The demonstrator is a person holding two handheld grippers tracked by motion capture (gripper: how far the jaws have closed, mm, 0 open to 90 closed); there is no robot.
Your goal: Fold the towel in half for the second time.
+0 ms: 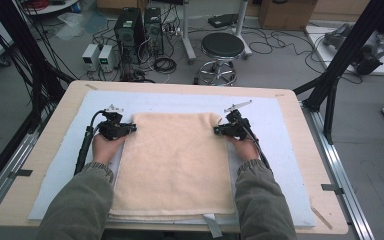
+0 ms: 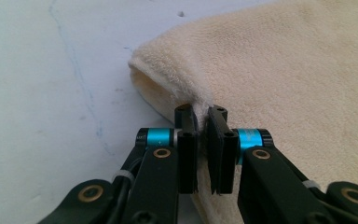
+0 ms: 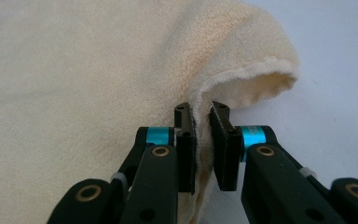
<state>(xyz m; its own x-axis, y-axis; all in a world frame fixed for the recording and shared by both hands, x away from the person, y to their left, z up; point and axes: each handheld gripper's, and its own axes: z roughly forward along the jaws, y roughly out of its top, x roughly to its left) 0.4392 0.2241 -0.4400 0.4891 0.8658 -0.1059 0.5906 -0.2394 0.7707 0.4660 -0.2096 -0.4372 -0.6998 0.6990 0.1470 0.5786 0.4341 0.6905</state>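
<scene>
A cream towel (image 1: pixel 172 160) lies folded on the pale blue mat (image 1: pixel 280 125), reaching from mid-table to the near edge. My left gripper (image 1: pixel 130 128) is shut on the towel's left edge near its far corner; in the left gripper view the towel (image 2: pixel 284 70) has its edge pinched between the jaws of that gripper (image 2: pixel 203 133). My right gripper (image 1: pixel 218 130) is shut on the right edge near the other far corner. In the right gripper view the towel (image 3: pixel 98 84) has its hem running up between the jaws of that gripper (image 3: pixel 202 130), and the fold beyond gapes open.
The mat covers a wooden table (image 1: pixel 300 107). Beyond the table's far edge stand a black stool (image 1: pixel 222 47), computer cases (image 1: pixel 137 27) and cables on the floor. Black frame posts (image 1: pixel 340 60) rise at the right and left. A strip of tape (image 1: pixel 211 225) hangs at the near edge.
</scene>
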